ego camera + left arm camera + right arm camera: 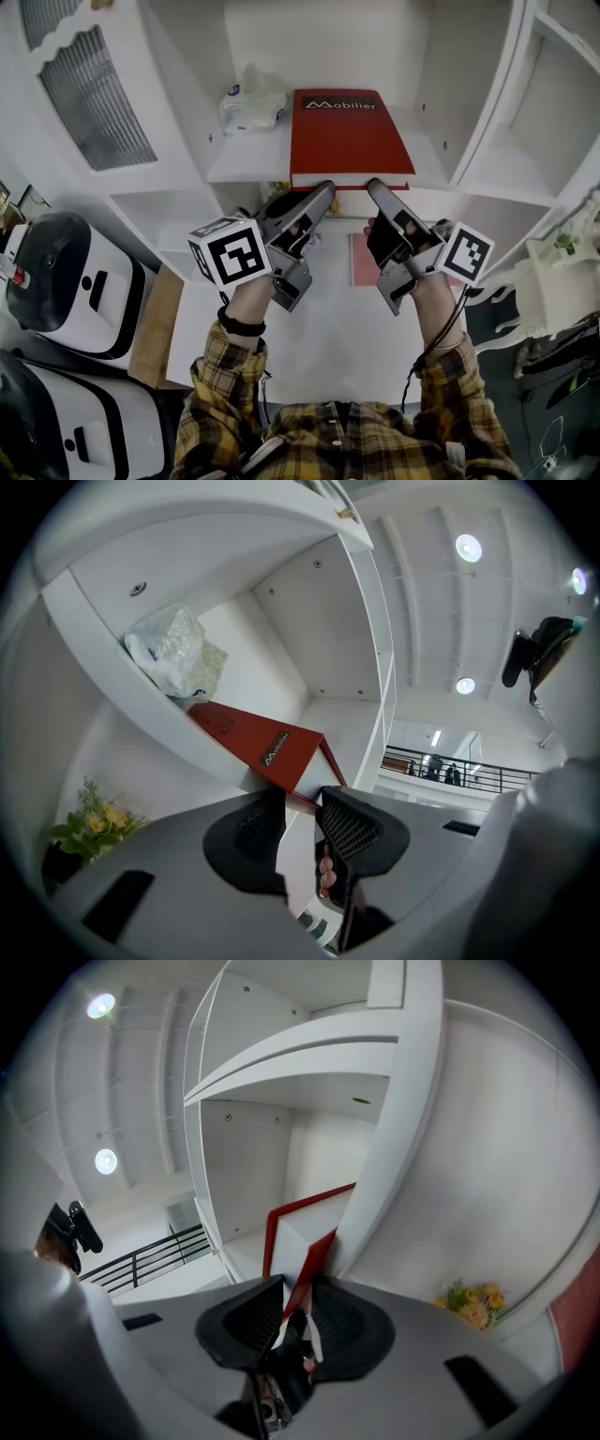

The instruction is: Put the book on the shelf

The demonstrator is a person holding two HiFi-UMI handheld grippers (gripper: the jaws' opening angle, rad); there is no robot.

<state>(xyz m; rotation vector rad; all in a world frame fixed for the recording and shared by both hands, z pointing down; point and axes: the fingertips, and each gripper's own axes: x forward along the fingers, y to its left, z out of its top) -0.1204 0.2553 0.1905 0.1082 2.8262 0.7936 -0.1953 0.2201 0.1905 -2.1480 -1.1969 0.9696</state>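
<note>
Left tongs and right tongs, both narrowed, each pinch the red book's near edge on the shelf

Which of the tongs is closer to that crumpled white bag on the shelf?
Left. The left tongs meet the book at its front edge on the side nearer the bag; the right tongs meet it further right.

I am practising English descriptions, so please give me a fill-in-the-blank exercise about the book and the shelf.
The red book lies ____ on the shelf. Its cover reads ____. In the head view, the crumpled plastic bag sits to the book's ____.
Missing words: flat; Mobilier; left.
</note>
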